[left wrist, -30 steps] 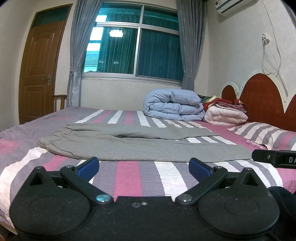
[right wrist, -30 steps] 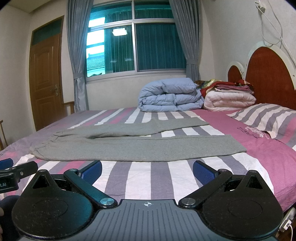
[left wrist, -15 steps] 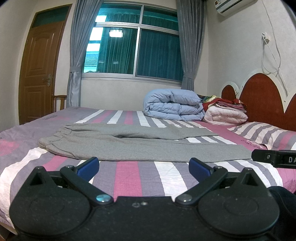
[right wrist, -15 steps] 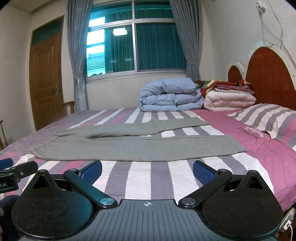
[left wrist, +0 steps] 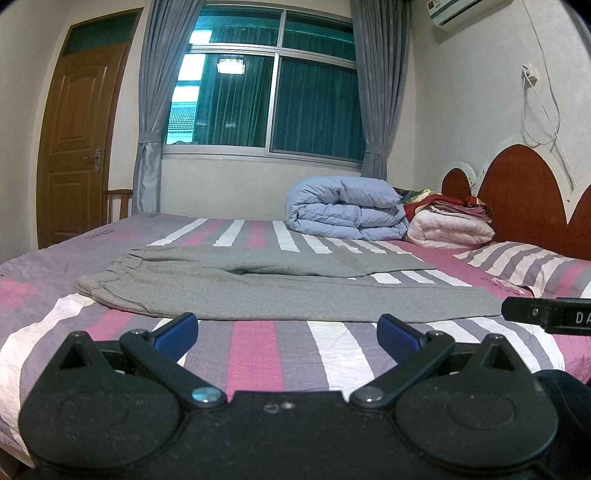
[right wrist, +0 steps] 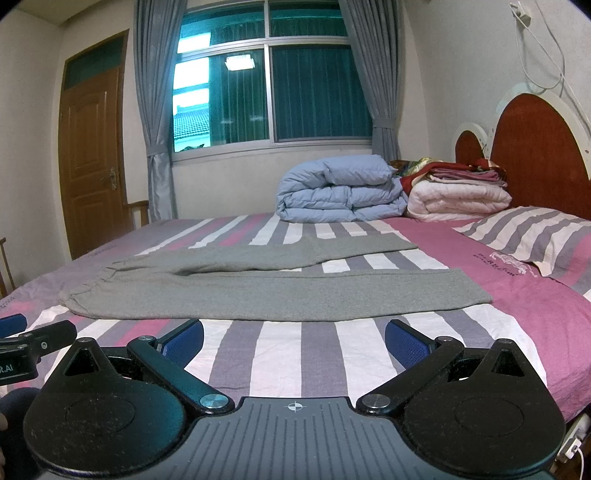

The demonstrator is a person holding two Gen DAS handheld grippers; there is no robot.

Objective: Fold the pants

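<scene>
Left wrist view: one pair of grey pants [left wrist: 280,291] spread flat across one striped bed [left wrist: 258,350], waistband to the left, two legs running right and splayed apart, the near leg lying just beyond the fingertips. One left gripper [left wrist: 287,330] at the bottom of frame, two blue pads [left wrist: 176,331] spread wide, holding nothing, not touching the cloth. One tip of the right gripper [left wrist: 546,316] poking in at the right edge. Farther back, one folded blue duvet [left wrist: 347,206] beside one stack of folded blankets [left wrist: 450,221], one striped pillow [left wrist: 524,266] against one red headboard [left wrist: 524,192]. One window [left wrist: 266,107] with two curtains, one wooden door [left wrist: 81,147] on the left, one air conditioner [left wrist: 465,11] up high. Nothing shifted from a second ago.

Right wrist view: same one pair of pants [right wrist: 258,291] lying flat ahead, near leg's hem ending right of centre. Right gripper [right wrist: 293,341] low over the bed edge, two blue pads [right wrist: 406,345] wide apart and empty. Part of the left gripper [right wrist: 33,341] visible at the left edge. One duvet [right wrist: 340,192], one blanket stack [right wrist: 458,192], one pillow [right wrist: 532,236], one door [right wrist: 92,155]. Again no change from the earlier frames.
</scene>
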